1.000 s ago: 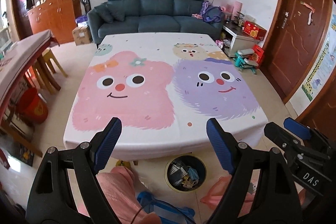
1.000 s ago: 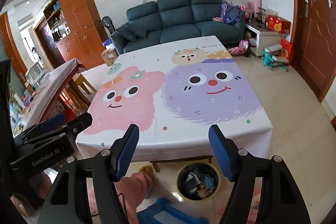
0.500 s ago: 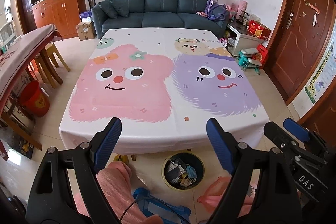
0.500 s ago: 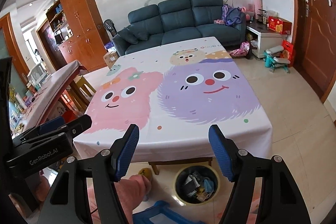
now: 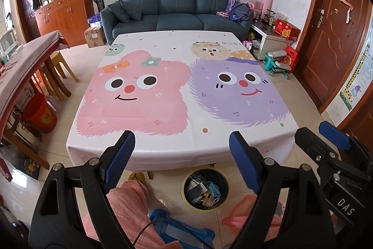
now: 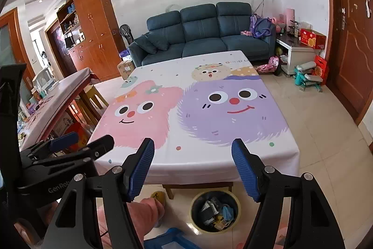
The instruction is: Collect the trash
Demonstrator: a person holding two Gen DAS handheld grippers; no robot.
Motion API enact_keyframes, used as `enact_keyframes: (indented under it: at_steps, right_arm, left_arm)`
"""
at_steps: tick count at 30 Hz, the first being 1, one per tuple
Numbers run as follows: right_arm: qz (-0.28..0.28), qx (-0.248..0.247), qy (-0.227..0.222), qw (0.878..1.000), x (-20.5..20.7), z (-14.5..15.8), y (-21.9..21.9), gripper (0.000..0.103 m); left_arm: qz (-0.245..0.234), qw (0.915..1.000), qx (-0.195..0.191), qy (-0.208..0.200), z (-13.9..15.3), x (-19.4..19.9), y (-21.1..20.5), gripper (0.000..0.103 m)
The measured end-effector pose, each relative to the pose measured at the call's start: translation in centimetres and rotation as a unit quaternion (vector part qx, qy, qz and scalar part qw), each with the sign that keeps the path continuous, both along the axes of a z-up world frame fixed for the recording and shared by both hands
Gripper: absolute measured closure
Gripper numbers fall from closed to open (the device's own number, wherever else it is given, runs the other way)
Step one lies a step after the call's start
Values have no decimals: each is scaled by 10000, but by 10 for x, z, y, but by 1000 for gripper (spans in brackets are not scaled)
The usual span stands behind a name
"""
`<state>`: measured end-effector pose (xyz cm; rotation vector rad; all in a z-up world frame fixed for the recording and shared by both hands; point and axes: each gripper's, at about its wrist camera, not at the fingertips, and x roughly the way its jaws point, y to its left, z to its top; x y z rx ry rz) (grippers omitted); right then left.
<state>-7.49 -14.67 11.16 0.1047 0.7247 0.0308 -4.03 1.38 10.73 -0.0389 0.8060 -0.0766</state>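
**Full trash bin under the desk edge, both grippers held apart and empty**

The trash bin (image 5: 205, 189), a round dark container with a yellowish rim, sits on the tiled floor in the lower centre of the left wrist view, just in front of the near edge of the desk. It holds crumpled wrappers, paper scraps and a blue face mask. In the right wrist view the same bin (image 6: 215, 210) appears low in the frame, slightly right of centre.

The left gripper (image 5: 181, 153) fills the bottom of its frame with its blue-padded fingers (image 5: 121, 158) spread wide and released, nothing between them. The right gripper (image 6: 193, 166) is likewise released, its fingers (image 6: 243, 169) well apart and empty. Each gripper shows at the other view's edge: the right one at the lower right of the left view, the left one at the lower left of the right view.

Above the bin, the desk (image 5: 181, 146) carries a white tablecloth printed with a pink and a purple cartoon face. A blue plastic stool (image 5: 181, 228) lies at the bottom of the frame, beside the person's pink-trousered leg (image 5: 127, 207). A blue sofa (image 5: 177, 8) stands against the far wall at the upper centre, and a red bucket (image 5: 40, 112) sits at the left edge.
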Motion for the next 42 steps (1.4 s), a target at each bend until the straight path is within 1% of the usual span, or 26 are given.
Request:
enact_keyframes:
  at_steps: [29, 42]
  right_arm:
    - [-14, -41, -27, 10000, 7, 3, -2, 33]
    - [-11, -36, -7, 10000, 9, 3, -3, 33]
  left_arm:
    - [-33, 10000, 37, 5, 1, 1, -6, 22]
    - [-105, 9999, 48, 78, -8, -3, 0, 22]
